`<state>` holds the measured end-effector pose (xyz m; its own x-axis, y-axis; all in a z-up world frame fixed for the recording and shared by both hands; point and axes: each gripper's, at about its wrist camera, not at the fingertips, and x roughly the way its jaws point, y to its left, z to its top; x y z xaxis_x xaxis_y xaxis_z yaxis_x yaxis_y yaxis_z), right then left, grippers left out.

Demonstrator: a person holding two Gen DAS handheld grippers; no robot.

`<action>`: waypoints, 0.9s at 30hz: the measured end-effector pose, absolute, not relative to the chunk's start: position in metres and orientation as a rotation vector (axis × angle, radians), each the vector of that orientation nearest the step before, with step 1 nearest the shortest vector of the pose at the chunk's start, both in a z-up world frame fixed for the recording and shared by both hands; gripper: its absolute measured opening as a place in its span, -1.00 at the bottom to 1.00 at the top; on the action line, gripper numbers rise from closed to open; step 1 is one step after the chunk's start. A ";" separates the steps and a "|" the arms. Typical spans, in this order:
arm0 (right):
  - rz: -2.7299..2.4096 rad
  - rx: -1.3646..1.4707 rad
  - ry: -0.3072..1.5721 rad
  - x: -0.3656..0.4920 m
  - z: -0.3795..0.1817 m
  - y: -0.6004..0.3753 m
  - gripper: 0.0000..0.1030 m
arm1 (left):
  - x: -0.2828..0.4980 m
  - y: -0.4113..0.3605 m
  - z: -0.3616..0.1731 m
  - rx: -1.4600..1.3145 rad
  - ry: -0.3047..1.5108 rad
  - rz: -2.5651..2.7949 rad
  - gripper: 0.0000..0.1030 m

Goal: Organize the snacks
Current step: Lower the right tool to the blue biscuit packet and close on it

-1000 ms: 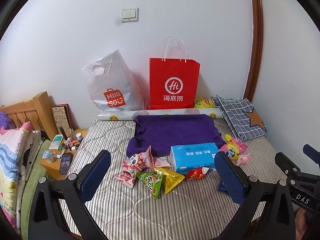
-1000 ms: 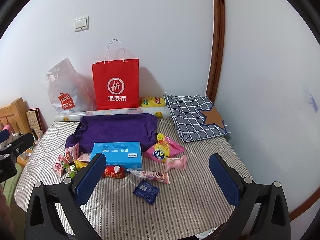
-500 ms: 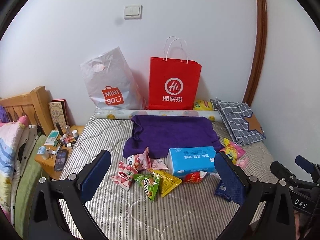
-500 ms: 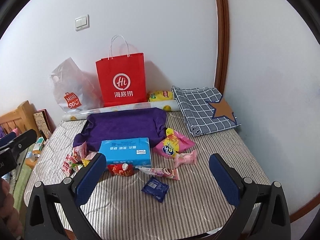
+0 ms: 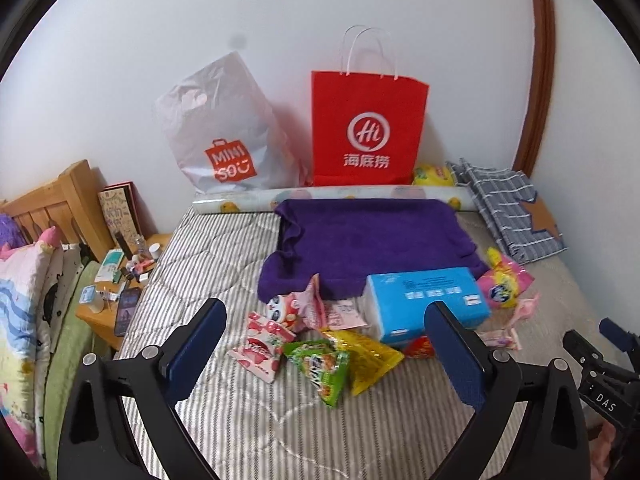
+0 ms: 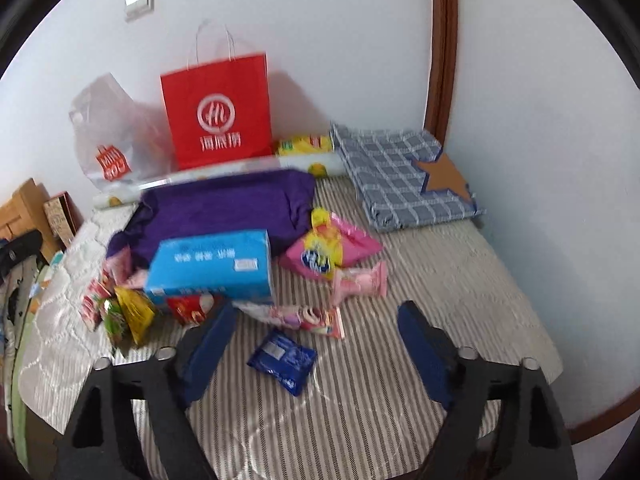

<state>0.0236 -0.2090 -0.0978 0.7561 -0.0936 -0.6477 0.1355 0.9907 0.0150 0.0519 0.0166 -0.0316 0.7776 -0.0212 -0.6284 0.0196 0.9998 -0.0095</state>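
Right gripper (image 6: 316, 344): jaws spread but lately narrowed, nothing pinched; a blue packet (image 6: 282, 359) lies on the bed (image 6: 460, 272) between them, untouched.
Left gripper (image 5: 324, 344): jaws spread wide and empty; a green packet (image 5: 322, 364) and a yellow packet (image 5: 366, 356) lie just ahead, between the jaws, with a strawberry packet (image 5: 262, 346) toward the left jaw.
Other snacks: a pink-yellow bag (image 6: 328, 250) and a small pink packet (image 6: 360, 282) lie beyond the right jaws, past a long pink packet (image 6: 304, 318); a red packet (image 6: 192, 308) is tucked under a blue tissue box (image 6: 212, 266).
Risk, slip: the blue packet is flat and glossy, so it is judged likely to be pushed along the bed rather than pinched if the jaws close too high.
Risk, crowding: the long pink packet lies just beyond and could be caught too.
Risk, blur: the right view is smeared, so aim could be misjudged.
Writing: "MINISO" is read on a white bag (image 5: 224, 128); "Hi" with Chinese characters on a red bag (image 5: 368, 128); "DAS" on the right gripper's body. Snack print cannot be read.
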 end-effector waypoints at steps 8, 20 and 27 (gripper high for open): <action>-0.110 0.084 0.836 0.049 -0.157 -0.212 0.25 | 0.073 0.017 -0.048 0.043 0.695 -0.032 0.92; -0.022 0.278 0.983 0.071 -0.205 -0.224 0.41 | 0.104 0.039 -0.099 -0.055 0.812 -0.065 0.92; -0.040 0.280 0.990 0.080 -0.210 -0.211 0.63 | 0.114 0.049 -0.103 -0.096 0.839 -0.086 0.92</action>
